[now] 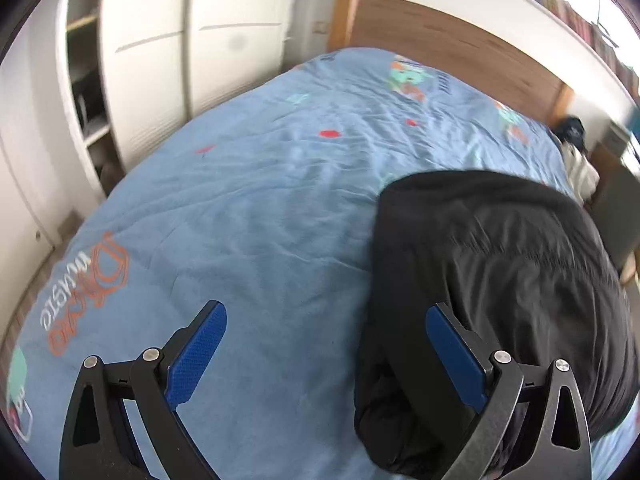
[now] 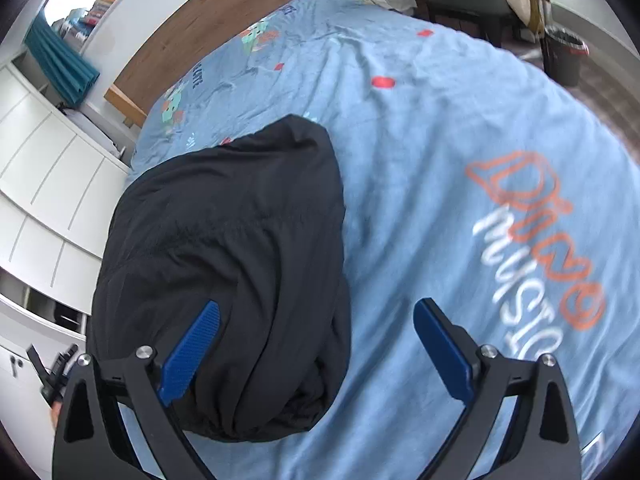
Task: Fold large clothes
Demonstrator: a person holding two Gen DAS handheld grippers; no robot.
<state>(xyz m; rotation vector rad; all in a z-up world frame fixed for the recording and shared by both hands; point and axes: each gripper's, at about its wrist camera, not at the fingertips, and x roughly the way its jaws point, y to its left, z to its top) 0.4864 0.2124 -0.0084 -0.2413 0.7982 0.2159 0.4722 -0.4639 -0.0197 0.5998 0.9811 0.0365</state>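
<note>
Left claw spread wide, empty, angled down over the blue bedspread, right claw likewise released, above the folded black garment

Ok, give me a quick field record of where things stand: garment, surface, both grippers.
garment: black jacket, folded into a compact bundle, lying on the bed
surface: blue printed duvet, wrinkled
left gripper: open, holding nothing, above the duvet at the bundle's edge
right gripper: open, holding nothing, over the bundle's near end
background: white wardrobe, wooden headboard
</note>
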